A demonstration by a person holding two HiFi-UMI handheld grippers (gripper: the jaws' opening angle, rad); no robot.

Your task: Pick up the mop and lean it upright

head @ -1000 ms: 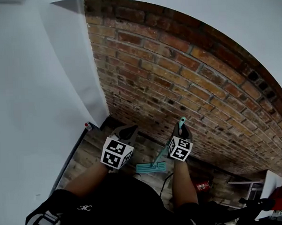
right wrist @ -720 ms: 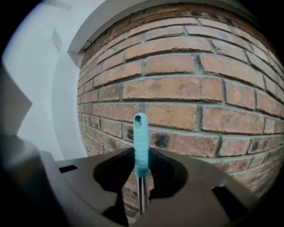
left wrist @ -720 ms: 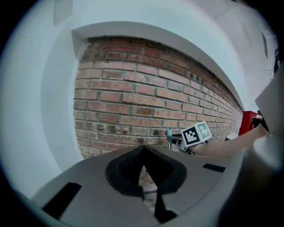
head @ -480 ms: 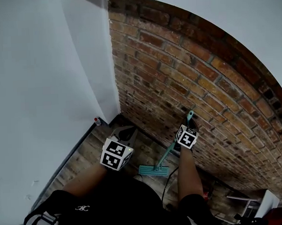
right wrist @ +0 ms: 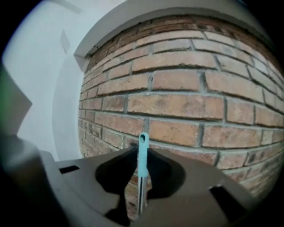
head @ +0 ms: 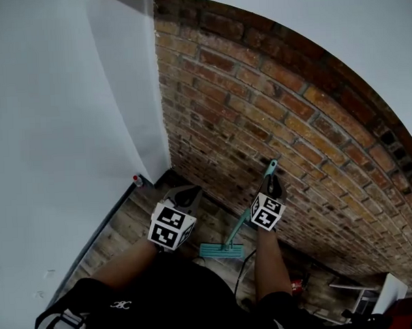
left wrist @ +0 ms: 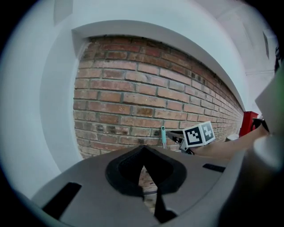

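Teal mop (head: pixel 220 249), red-brown brick wall (head: pixel 272 123) with pale mortar lines, white side wall (head: pixel 55 133)

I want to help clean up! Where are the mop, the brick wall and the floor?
mop (head: pixel 220 250), head view, on its flat teal head.
brick wall (head: pixel 278 109), head view, on a brick's face.
floor (head: pixel 130 218), head view, on bare wooden boards.

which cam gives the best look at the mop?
Head view: it shows the mop end to end, from handle tip to the head on the floor. Right gripper view shows only the teal handle end and some shaft between the right gripper's closing jaws. Left gripper view catches just the handle tip beside the right gripper.
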